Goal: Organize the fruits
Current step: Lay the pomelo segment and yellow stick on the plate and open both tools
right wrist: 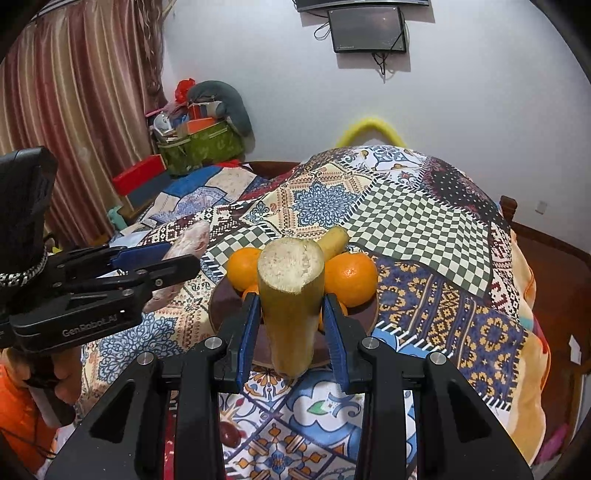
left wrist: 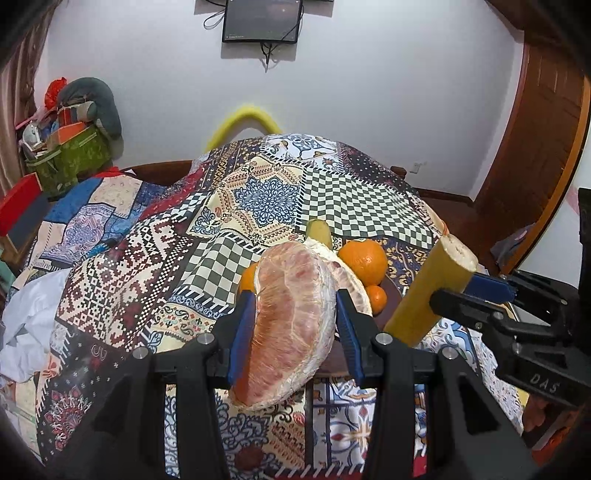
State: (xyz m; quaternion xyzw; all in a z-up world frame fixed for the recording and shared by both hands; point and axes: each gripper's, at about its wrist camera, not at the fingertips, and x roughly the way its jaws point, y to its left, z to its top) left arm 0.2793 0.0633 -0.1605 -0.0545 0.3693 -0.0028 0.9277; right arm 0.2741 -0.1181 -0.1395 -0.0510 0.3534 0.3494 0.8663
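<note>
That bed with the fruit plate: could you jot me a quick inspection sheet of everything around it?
Surface: patchwork quilt over the bed.
Job's things: brown plate with oranges and a yellow stick piece.
Clutter: green basket of oddments, red box.
Grippers: left gripper shut on pomelo wedge; right gripper shut on cane piece.
Cables: wires hang below the wall screen.
Surroundings: white wall, striped curtain.

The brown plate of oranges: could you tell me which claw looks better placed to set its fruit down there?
Probably the right claw: its sugarcane piece hangs directly over the plate; the left claw holds pomelo beside it.
</note>
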